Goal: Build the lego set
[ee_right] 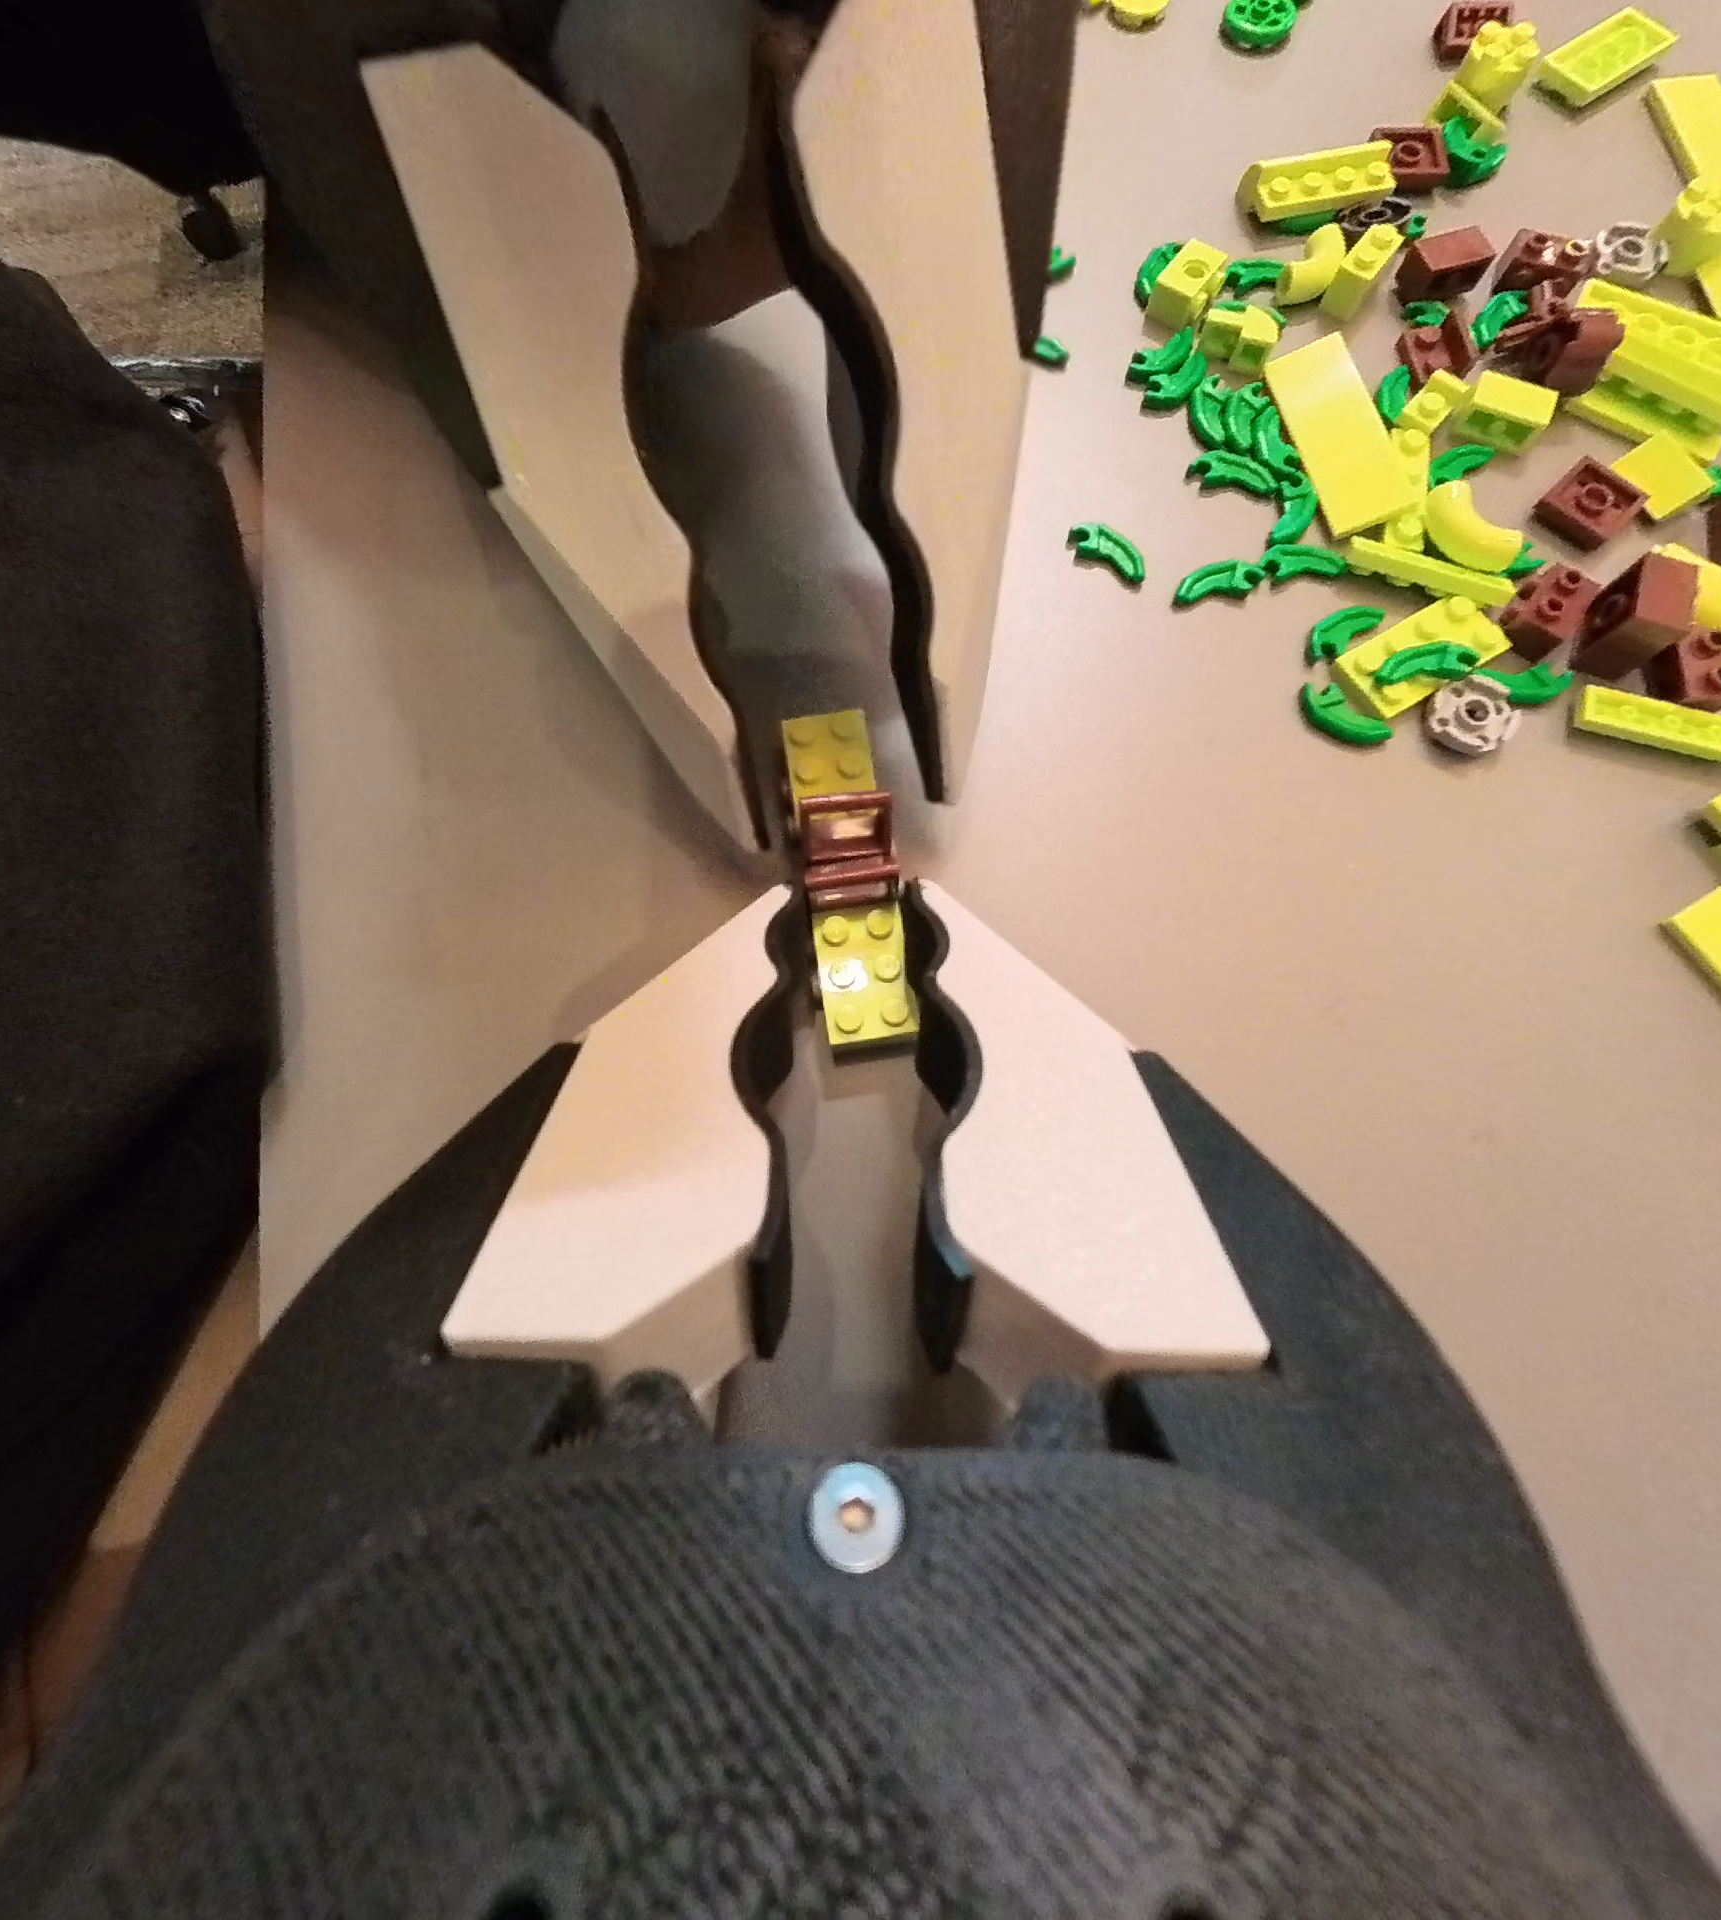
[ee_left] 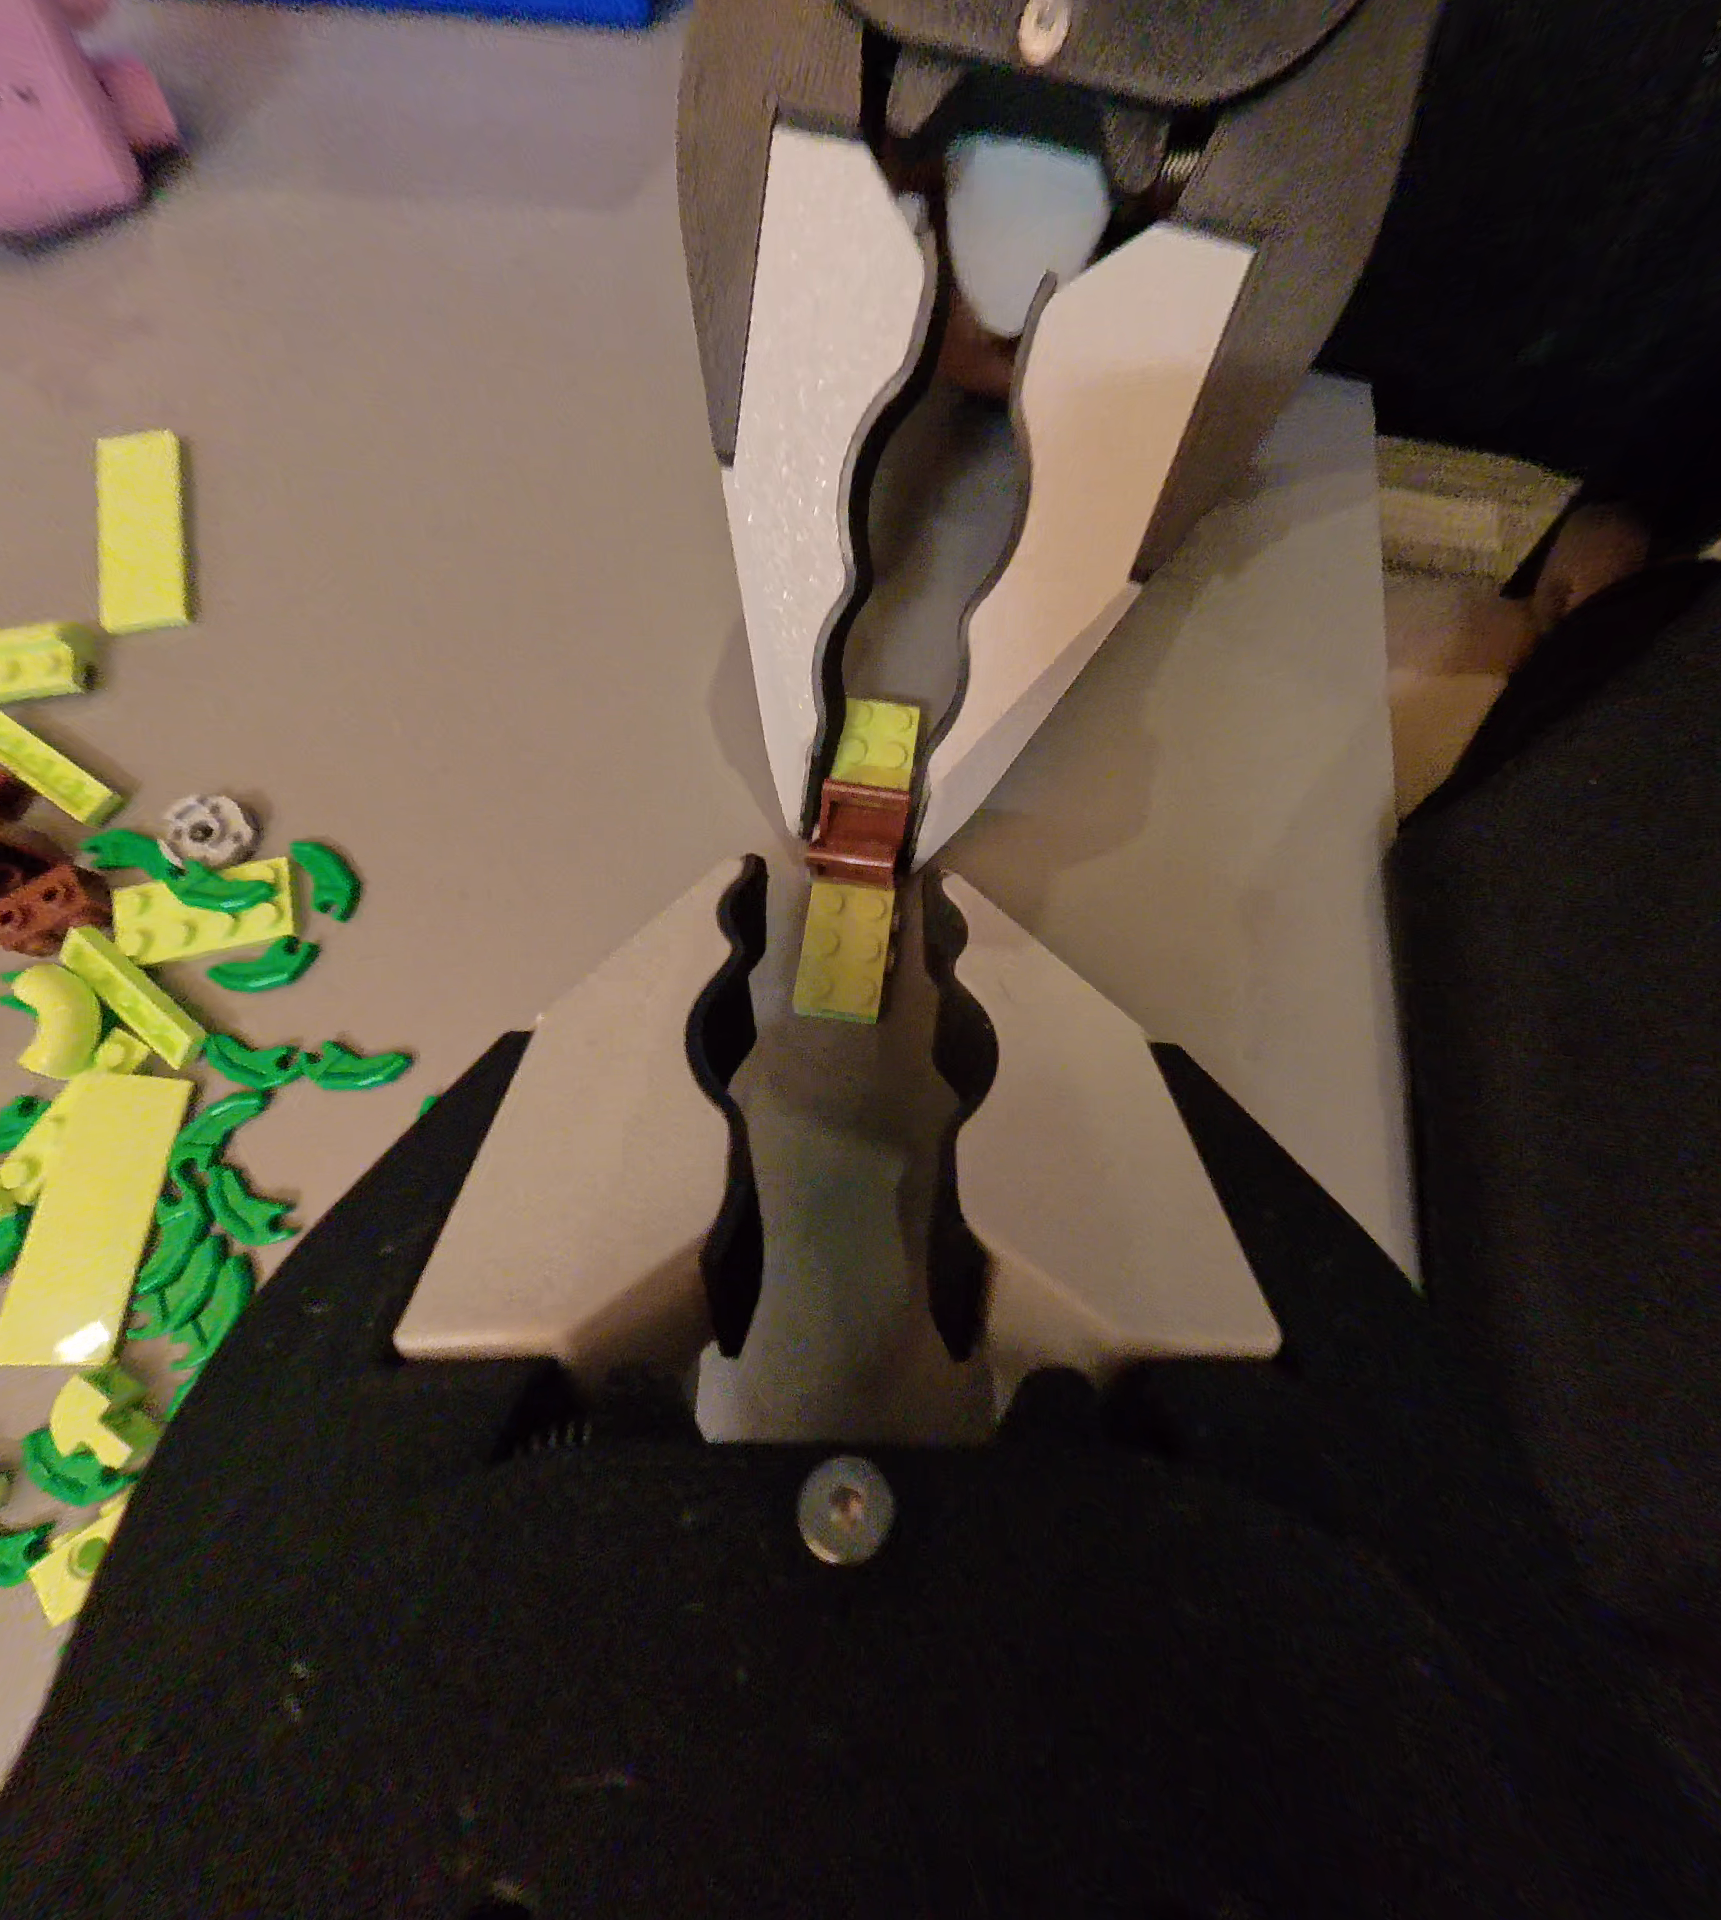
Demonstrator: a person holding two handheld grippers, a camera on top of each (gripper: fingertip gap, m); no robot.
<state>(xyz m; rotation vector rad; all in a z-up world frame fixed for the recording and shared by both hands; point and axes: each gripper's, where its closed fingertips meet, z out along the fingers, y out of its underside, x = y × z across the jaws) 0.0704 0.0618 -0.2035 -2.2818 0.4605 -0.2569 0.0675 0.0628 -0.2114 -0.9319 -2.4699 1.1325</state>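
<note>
A: Item one: the left gripper (ee_left: 840, 883) meets the right gripper (ee_right: 851, 904) tip to tip above the grey table (ee_left: 482, 436).

B: We log each clamped on a lime plate (ee_left: 843, 956) of one small assembly; a brown hinge piece (ee_left: 858, 836) joins it to the second lime plate (ee_left: 877, 740).

A: Item two: the loose brick pile (ee_right: 1521, 416), lime, brown and green, lies well apart on the table.

B: We note a pink object (ee_left: 14, 114) at the far edge.
</note>
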